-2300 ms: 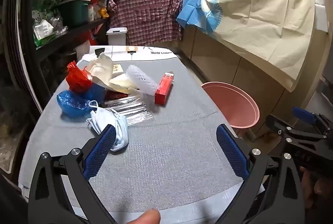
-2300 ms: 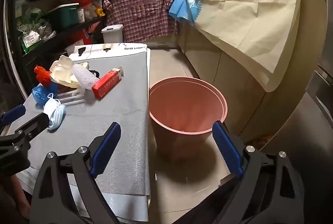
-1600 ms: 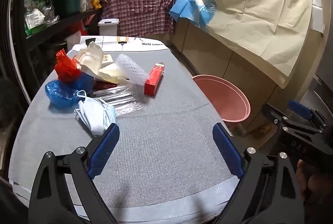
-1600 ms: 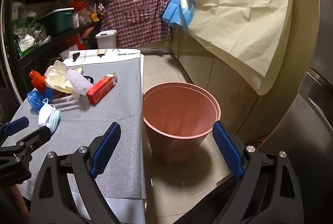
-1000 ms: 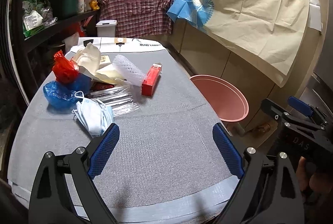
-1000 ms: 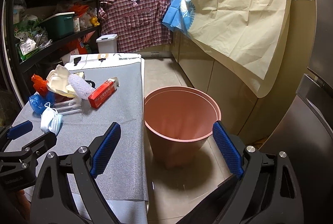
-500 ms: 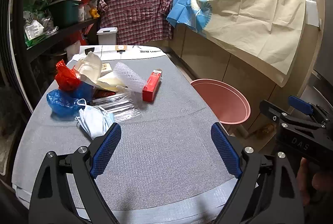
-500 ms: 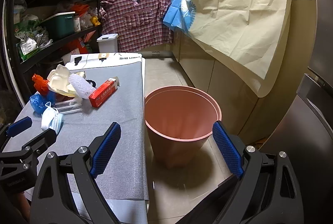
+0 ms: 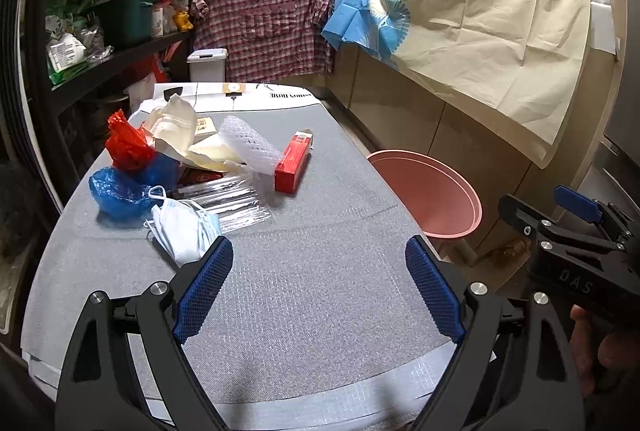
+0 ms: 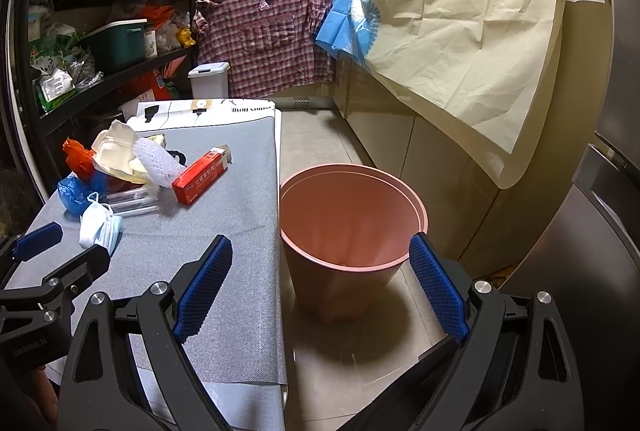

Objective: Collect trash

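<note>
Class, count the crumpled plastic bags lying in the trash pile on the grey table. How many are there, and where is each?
2. The red bag sits at the pile's far left edge; the blue bag lies just in front of it, beside the face masks. More may be hidden underneath.

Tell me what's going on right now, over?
Left claw open, empty. Right claw open, empty. Trash pile untouched on table; pink bin empty. Nothing in the way.

Trash pile [image 9: 188, 167] on table [image 9: 320, 271] far-left; bin [image 10: 352, 215] on floor, right of table.
</note>
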A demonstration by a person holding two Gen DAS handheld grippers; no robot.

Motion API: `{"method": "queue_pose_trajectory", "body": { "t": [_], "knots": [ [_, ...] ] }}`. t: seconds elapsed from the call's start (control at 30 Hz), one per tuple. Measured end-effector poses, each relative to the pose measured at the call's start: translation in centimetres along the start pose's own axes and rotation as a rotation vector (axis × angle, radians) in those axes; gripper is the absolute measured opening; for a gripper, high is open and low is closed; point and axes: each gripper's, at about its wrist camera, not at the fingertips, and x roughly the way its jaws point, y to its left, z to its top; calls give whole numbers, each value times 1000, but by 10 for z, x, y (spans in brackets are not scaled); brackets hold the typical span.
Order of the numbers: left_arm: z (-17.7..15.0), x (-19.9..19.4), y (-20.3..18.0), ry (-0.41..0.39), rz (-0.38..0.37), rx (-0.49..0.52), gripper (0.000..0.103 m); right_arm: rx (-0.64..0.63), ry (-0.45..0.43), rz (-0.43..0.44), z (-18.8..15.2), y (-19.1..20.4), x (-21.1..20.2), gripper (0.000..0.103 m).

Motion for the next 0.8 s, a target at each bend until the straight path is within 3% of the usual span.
{"method": "queue_pose_trajectory", "body": {
  "t": [0.4,0.63,0.8],
  "knots": [
    [0,-3,4,8,6,-41,84,10,-16,26,0,0,-6,87],
    [-1,-3,11,-8,49,-49,80,6,-44,45,1,8,-6,83],
    [-4,6,24,-5,114,-93,70,82,-20,151,7,6,2,77]
  ]
}}
